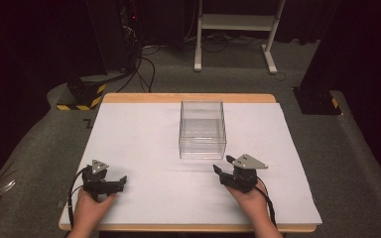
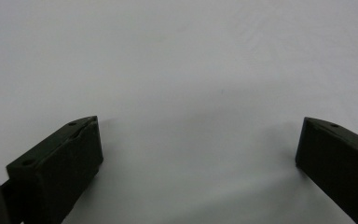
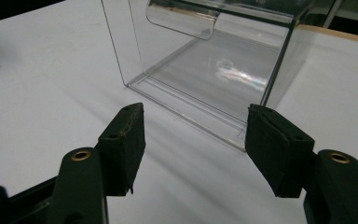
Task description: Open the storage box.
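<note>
A clear plastic box (image 1: pixel 202 130) stands open-topped in the middle of the white table (image 1: pixel 144 144), with nothing visible inside it. My right gripper (image 1: pixel 223 164) rests on the table just in front of the box's near right corner and is open. In the right gripper view the box (image 3: pixel 205 70) sits close ahead, between and beyond the spread jaws of that gripper (image 3: pixel 196 116), untouched. My left gripper (image 1: pixel 122 181) lies at the near left of the table, pointing right. Its jaws are wide apart over bare white surface in the left gripper view (image 2: pixel 198 140).
The table has a wooden rim (image 1: pixel 188 97) along its far edge. Beyond it lie grey carpet, cables, a black-and-yellow striped base (image 1: pixel 82 96) at back left, a white desk frame (image 1: pixel 235 29) and a black stand foot (image 1: pixel 317 101) at back right.
</note>
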Demonstrator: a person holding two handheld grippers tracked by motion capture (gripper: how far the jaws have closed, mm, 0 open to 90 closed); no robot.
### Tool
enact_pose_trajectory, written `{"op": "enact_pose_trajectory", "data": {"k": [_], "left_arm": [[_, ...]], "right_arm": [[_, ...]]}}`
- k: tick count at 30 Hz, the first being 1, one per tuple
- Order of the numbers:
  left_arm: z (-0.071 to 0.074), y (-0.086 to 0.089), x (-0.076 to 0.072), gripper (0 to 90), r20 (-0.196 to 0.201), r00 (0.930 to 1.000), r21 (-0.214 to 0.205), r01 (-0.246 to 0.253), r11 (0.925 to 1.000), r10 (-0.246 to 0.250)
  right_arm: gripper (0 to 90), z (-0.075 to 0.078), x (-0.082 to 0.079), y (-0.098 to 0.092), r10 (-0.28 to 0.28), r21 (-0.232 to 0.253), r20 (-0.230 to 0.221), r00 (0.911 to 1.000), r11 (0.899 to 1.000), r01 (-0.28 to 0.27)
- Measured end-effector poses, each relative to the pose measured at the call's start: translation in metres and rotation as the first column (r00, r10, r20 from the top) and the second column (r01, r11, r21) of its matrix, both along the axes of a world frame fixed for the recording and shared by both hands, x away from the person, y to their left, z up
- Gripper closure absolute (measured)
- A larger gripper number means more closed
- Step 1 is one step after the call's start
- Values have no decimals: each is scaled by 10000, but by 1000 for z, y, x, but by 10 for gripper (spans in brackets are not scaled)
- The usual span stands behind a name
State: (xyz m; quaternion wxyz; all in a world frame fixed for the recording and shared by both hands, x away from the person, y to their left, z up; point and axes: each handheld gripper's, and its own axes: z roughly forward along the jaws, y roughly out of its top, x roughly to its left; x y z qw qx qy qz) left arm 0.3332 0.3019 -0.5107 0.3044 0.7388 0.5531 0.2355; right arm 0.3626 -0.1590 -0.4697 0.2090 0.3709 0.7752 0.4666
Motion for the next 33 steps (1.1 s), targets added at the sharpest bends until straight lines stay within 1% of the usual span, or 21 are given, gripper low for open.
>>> {"op": "enact_pose_trajectory", "data": {"k": [5, 6, 7, 8, 10, 14, 16, 20, 21, 25, 27, 30, 31, 33], "left_arm": [[0, 0, 0, 6, 6, 10000, -1, -1, 10000, 1], [0, 0, 0, 6, 1, 10000, 1, 4, 10000, -4], [0, 0, 0, 6, 1, 10000, 1, 4, 10000, -4], [0, 0, 0, 6, 5, 10000, -8, -9, 10000, 9], [0, 0, 0, 7, 10, 10000, 15, 1, 10000, -1], [0, 0, 0, 6, 2, 10000, 0, 4, 10000, -4], [0, 0, 0, 7, 13, 10000, 13, 0, 10000, 0], [0, 0, 0, 6, -1, 10000, -2, 3, 10000, -3], [0, 0, 0, 6, 7, 10000, 6, 3, 10000, -3], [0, 0, 0, 7, 10, 10000, -14, -19, 10000, 19], [0, 0, 0, 7, 9, 10000, 4, -1, 10000, 1], [0, 0, 0, 7, 22, 10000, 1, -17, 10000, 17], [0, -1, 0, 8, 28, 10000, -18, -36, 10000, 36], [0, -1, 0, 8, 24, 10000, -21, -30, 10000, 30]], "right_arm": [[383, 2, 3, 7, 57, -33, 30, 10000, 10000, -56], [431, 4, 5, 10, 121, -15, 29, 9999, 9999, -121], [431, 4, 5, 10, 121, -15, 29, 9999, 9999, -121], [457, 5, 5, 11, 167, 36, 79, 9998, 9999, -167], [462, 7, 8, 12, 254, 280, 34, 9997, 9993, -255], [460, 9, 12, 15, 201, 376, 0, 9998, 9991, -201], [439, 10, 17, 17, 355, 479, 42, 9994, 9982, -356], [437, 10, 20, 21, 335, 587, -35, 9994, 9977, -333], [437, 10, 24, 24, 306, 561, -43, 9995, 9980, -303], [431, 9, 29, 28, 252, 525, -10, 9997, 9983, -251], [455, 10, 32, 30, 192, 700, 2, 9998, 9974, -191], [470, 9, 34, 32, 194, 671, -11, 9998, 9976, -192], [484, 8, 36, 35, 147, 556, -8, 9999, 9983, -146], [489, 8, 37, 35, 89, 538, -9, 10000, 9985, -89]]}}
